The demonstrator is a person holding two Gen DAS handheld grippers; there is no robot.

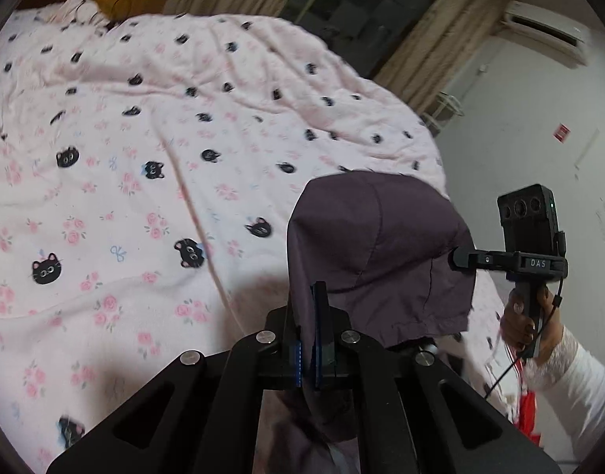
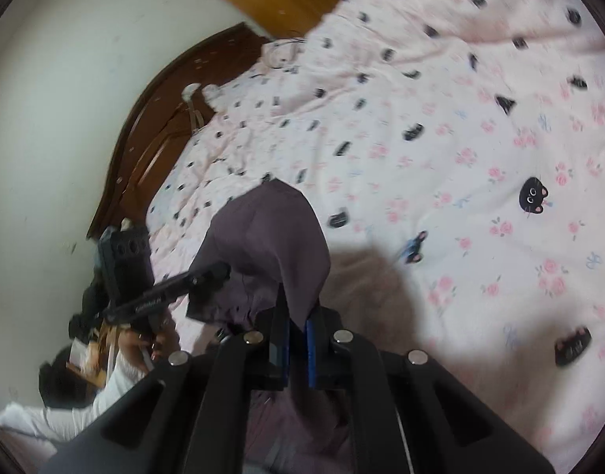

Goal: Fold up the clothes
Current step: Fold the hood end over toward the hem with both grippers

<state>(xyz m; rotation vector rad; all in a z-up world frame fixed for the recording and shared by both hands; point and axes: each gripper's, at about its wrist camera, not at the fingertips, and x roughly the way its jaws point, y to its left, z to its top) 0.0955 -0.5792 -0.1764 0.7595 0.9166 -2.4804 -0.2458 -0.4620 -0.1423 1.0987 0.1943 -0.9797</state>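
A dark purple garment (image 1: pixel 377 245) is held aloft above a bed spread with a pink cat-print quilt (image 1: pixel 144 138), seen at the lower centre of both wrist views. In the left wrist view, the left gripper (image 1: pixel 316 331) is pressed together on a fold of the cloth at the bottom centre of the frame, while the right gripper (image 1: pixel 458 258) is seen at the right of the frame, pinching the garment's far edge, its handle gripped by a hand (image 1: pixel 525 324). In the right wrist view, the right gripper (image 2: pixel 298 335) is likewise closed on the fabric at the bottom centre, and the left gripper (image 2: pixel 219 272) is clamped on the cloth at the left of the frame.

The garment is hung between the two pinch points, with the rest of it draped below the lower edge of both frames and out of sight; whether any fold has been made in it cannot be told. Both views are blurred by motion. For the step to be done well, it is judged that both pinches should be kept firm, the held edge kept taut and level between the grippers, and the cloth lowered flat onto open quilt so that wrinkles are not trapped.
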